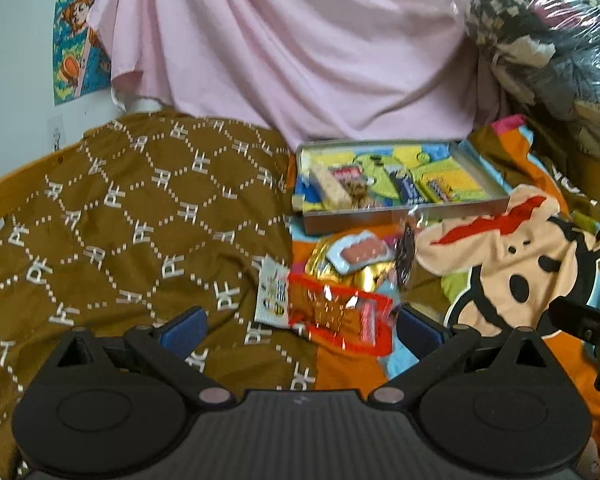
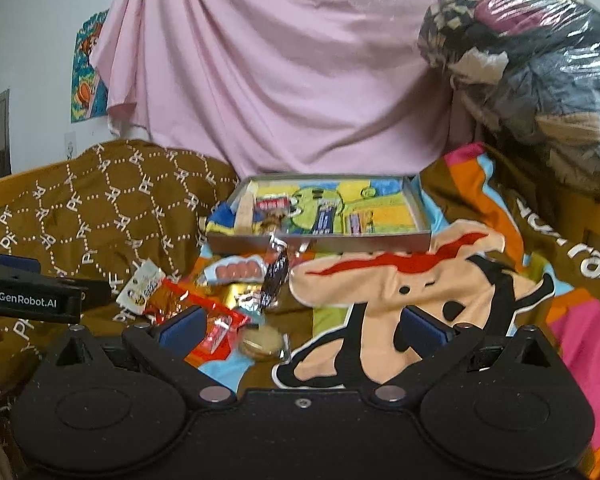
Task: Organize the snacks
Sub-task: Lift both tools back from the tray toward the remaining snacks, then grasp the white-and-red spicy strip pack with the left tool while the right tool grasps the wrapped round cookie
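A shallow grey tray (image 1: 404,216) (image 2: 320,242) lies on the bed with several snack packets inside. In front of it is a loose pile: a red-orange packet (image 1: 340,316) (image 2: 216,324), a white packet (image 1: 271,294) (image 2: 142,286), a gold packet (image 1: 328,266), a light blue pack of pink pieces (image 1: 360,254) (image 2: 236,270), a dark wrapped bar (image 1: 406,256) (image 2: 274,276) and a round cookie in clear wrap (image 2: 262,344). My left gripper (image 1: 300,330) is open, its jaws either side of the red-orange packet. My right gripper (image 2: 302,330) is open, above the cookie.
A brown patterned blanket (image 1: 140,216) covers the left of the bed, and a colourful cartoon blanket (image 2: 420,288) the right. A pink sheet (image 1: 300,48) hangs behind. A plastic-wrapped bundle (image 2: 540,68) sits at the back right. The left gripper's body (image 2: 32,294) shows in the right wrist view.
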